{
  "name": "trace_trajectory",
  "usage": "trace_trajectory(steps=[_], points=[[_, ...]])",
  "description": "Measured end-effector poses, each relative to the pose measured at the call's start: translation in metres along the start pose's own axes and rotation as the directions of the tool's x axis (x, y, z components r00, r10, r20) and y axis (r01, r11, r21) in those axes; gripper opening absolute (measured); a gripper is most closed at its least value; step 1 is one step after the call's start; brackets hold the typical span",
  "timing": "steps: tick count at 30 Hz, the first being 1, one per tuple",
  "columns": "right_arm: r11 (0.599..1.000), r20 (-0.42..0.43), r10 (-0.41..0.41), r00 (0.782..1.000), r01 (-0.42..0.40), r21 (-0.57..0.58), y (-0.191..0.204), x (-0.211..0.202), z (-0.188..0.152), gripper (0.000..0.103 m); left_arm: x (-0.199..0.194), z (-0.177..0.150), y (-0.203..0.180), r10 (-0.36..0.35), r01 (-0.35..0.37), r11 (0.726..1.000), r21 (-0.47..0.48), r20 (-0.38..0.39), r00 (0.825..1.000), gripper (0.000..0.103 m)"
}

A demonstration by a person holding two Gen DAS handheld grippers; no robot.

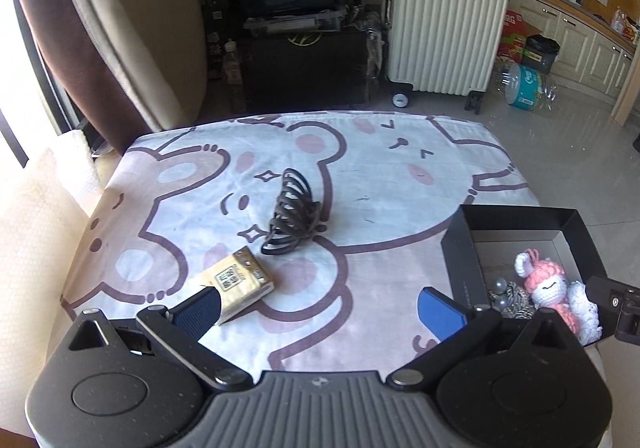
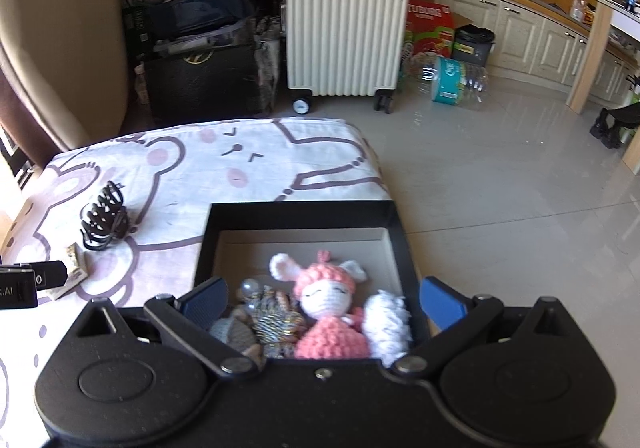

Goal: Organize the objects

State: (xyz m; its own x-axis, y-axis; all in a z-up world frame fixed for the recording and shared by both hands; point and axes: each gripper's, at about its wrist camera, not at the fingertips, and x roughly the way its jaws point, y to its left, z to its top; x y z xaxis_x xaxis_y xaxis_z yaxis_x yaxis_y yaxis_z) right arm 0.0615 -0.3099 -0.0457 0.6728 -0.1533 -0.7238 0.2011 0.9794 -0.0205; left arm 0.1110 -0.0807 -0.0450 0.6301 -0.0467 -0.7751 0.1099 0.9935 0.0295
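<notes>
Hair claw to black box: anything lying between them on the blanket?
Nothing. In both wrist views only bare blanket lies between the hair claw and the black box.

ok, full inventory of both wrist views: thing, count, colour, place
hair claw clip: 1, black, mid blanket
tissue pack: 1, tan, blanket, at left gripper's left finger
box: 1, black, open, blanket's right edge
crochet doll: 1, pink and white, in box
beaded trinkets: a cluster, grey and gold, in box left of doll
blanket: 1, white and pink cartoon print
suitcase: 1, cream, upright on floor behind
left gripper: open, over blanket
right gripper: open, over box
</notes>
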Motion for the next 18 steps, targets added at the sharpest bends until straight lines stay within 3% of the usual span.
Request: trace_trajectory(steps=[18], points=[[0.995, 0.003, 0.086, 0.996, -0.086, -0.046, 0.057, 0.005, 0.007, 0.103, -0.007, -0.004, 0.053, 0.071, -0.071, 0.996, -0.059, 0.004, 0.997, 0.103]])
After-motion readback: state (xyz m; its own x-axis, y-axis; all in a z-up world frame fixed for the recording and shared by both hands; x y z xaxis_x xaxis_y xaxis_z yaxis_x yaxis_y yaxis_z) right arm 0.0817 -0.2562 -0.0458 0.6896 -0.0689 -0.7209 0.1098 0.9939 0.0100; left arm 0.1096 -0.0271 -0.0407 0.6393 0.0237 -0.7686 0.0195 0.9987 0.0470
